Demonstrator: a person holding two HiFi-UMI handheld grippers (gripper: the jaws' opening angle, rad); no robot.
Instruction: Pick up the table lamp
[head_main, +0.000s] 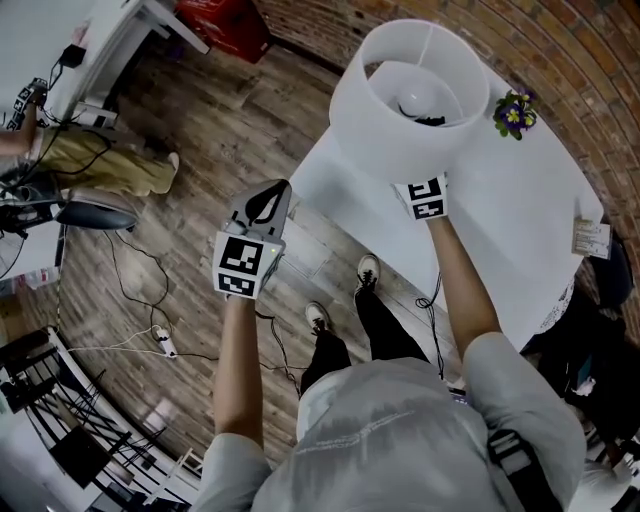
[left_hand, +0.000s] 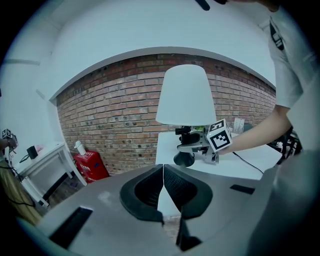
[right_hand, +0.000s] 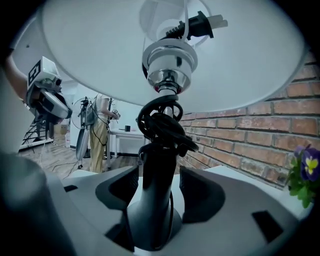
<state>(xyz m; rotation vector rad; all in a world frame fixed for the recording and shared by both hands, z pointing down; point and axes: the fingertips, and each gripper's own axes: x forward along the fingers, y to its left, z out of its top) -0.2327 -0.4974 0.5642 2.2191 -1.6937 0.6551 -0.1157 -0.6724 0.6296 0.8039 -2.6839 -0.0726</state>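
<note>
**Right gripper at lamp stem, lamp on table**

We note a brick wall (left_hand: 115, 115) behind and a wooden plank floor (head_main: 210, 130) below. A white table (head_main: 520, 220) stands against the wall.

The table lamp (head_main: 420, 100) stands on the table near its front edge. Seen from above, its white shade is a wide tapered drum, open at the top. From below, the shade (right_hand: 100, 60) fills most of the right gripper view. A chrome socket (right_hand: 169, 62) sits over a black stem (right_hand: 157, 170) that flares to a round black base (left_hand: 184, 159). The black cord (right_hand: 160, 122) is bundled in loops round the top of the stem, and its plug (right_hand: 200, 25) is tucked up inside the shade.

The right gripper (right_hand: 159, 175) reaches in under the shade. Its jaws are apart, one on each side of the stem, and a thin sliver of table shows on either side, so we log no grip.

The left gripper (left_hand: 163, 185) is held out over the floor, off the table's edge and well apart from the lamp. Its jaws are pressed together on nothing.

A small bunch of purple and yellow flowers (head_main: 515, 112) sits by the wall. A paper tag (head_main: 590, 238) lies at the table's right edge.
</note>
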